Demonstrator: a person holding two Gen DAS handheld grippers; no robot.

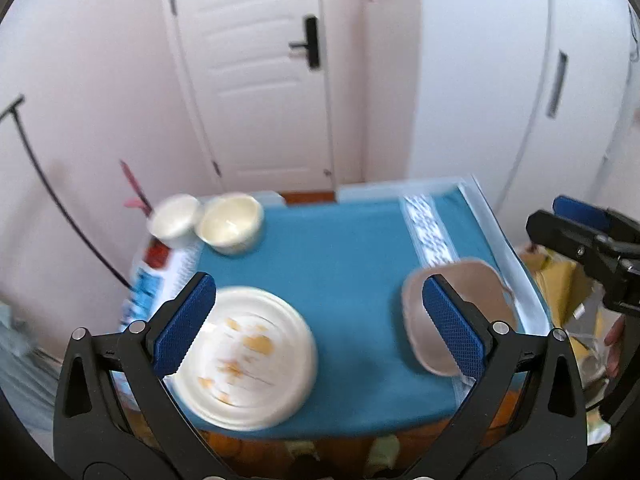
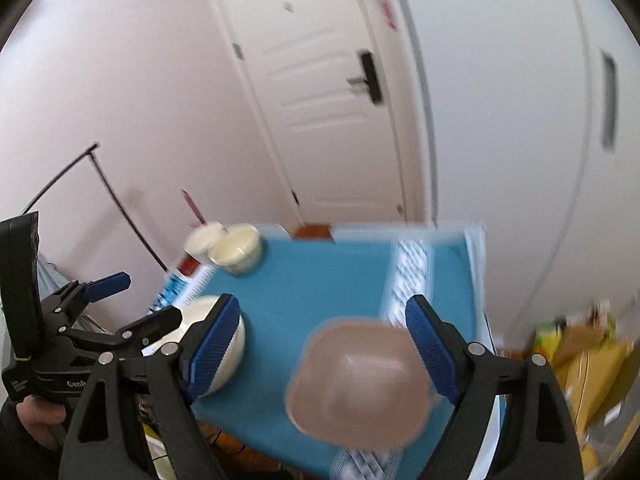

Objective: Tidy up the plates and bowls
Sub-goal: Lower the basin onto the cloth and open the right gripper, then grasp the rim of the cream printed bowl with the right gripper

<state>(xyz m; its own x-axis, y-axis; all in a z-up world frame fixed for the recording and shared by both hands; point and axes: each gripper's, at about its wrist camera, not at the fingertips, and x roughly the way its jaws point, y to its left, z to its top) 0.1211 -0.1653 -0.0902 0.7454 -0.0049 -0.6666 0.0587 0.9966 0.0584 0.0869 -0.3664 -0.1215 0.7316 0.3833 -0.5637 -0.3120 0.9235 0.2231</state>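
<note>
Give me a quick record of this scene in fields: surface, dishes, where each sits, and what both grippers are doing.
surface: table with blue cloth
white plate: near left, orange marks on it
tan dish: near right, squarish
cream bowls: two, far left corner, side by side
left gripper: open, empty, above the table
right gripper: open, empty, above the tan dish
stacking: none yet

Small table [image 1: 352, 408] under my claws, covered by a teal cloth [image 1: 340, 264] with white patterned bands. On it: white plate [image 1: 248, 360] with orange marks near-left, brown squarish bowl [image 2: 360, 384] near-right, two cream bowls [image 1: 232, 224] touching at far-left corner.
</note>
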